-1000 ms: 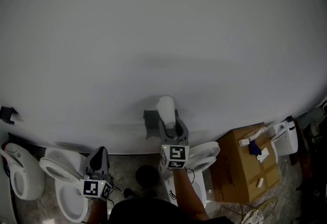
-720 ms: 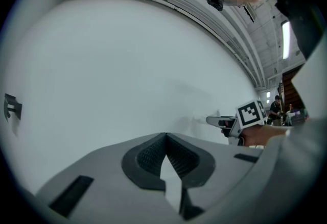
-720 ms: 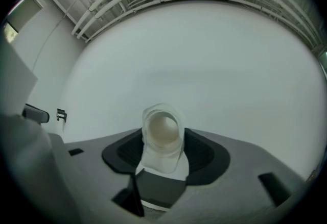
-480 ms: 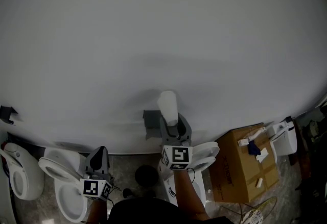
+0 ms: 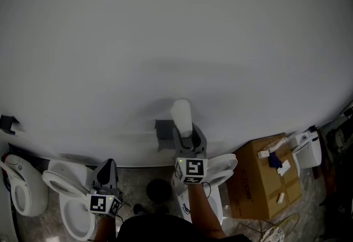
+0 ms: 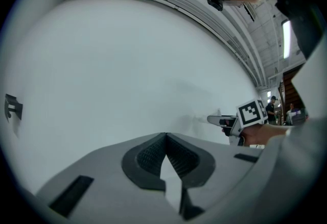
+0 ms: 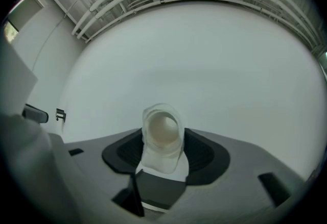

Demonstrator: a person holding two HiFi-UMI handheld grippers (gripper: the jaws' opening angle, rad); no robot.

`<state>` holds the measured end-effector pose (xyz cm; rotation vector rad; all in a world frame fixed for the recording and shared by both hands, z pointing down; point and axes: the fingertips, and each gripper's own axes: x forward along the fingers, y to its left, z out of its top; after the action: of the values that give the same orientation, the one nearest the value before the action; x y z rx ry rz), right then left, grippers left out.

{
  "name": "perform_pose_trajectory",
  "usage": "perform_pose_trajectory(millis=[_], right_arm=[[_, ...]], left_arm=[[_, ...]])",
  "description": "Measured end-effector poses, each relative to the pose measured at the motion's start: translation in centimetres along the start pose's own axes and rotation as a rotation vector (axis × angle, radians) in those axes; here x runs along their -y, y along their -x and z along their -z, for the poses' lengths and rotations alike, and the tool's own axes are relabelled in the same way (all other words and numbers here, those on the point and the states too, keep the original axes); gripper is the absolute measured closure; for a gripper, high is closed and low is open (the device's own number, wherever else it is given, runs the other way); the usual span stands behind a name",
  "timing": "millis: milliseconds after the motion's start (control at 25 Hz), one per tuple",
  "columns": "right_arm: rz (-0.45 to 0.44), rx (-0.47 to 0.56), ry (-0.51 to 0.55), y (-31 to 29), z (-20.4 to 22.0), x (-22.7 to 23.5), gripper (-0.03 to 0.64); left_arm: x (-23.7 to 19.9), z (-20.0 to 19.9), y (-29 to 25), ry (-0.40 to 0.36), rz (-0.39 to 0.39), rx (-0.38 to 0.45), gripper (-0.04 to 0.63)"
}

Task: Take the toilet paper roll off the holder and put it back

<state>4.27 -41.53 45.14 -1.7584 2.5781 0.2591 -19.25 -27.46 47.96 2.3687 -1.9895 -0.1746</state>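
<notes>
While the left tool (image 6: 164, 139) hangs low with its jaws together on nothing, the right tool (image 5: 186, 136) grips the toilet paper roll (image 5: 181, 115) upright near the wall (image 5: 176, 31), just beside the grey holder (image 5: 163, 134).

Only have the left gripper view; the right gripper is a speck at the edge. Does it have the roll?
Observer: Yes. The right gripper view shows the right gripper shut on the toilet paper roll, with the tube's open end facing the camera and the roll slightly squashed.
Operator: On the holder or off?
Observer: The head view shows the roll just right of the dark holder on the wall, apparently off it. I cannot tell whether they touch.
Operator: Where does my gripper sit relative to that?
Observer: In the head view the left gripper is low and to the left of the holder, above a white toilet.
</notes>
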Motion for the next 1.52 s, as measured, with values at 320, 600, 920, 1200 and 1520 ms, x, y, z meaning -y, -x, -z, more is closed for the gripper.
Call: perform_pose_trajectory(millis=[320, 600, 920, 1200, 1520], right_arm=[[-0.008, -0.034, -0.012, -0.5, 2.2, 0.0, 0.385], [-0.015, -0.090, -0.027, -1.0, 5.3, -0.3, 0.385], [-0.022, -0.174, -0.052, -1.0, 9.6, -0.2, 0.385], [-0.025, -0.231, -0.087, -1.0, 12.3, -0.5, 0.385], [-0.026, -0.256, -0.099, -1.3, 13.8, -0.8, 0.385]], left_arm=[[0.1, 0.1, -0.2, -0.004, -0.005, -0.007, 0.592], [0.1, 0.3, -0.4, 0.008, -0.012, -0.006, 0.592], [0.6, 0.6, -0.4, -0.002, -0.006, -0.030, 0.592], [0.3, 0.8, -0.2, 0.003, -0.018, -0.033, 0.592], [0.6, 0.8, -0.2, 0.014, -0.009, -0.039, 0.592]])
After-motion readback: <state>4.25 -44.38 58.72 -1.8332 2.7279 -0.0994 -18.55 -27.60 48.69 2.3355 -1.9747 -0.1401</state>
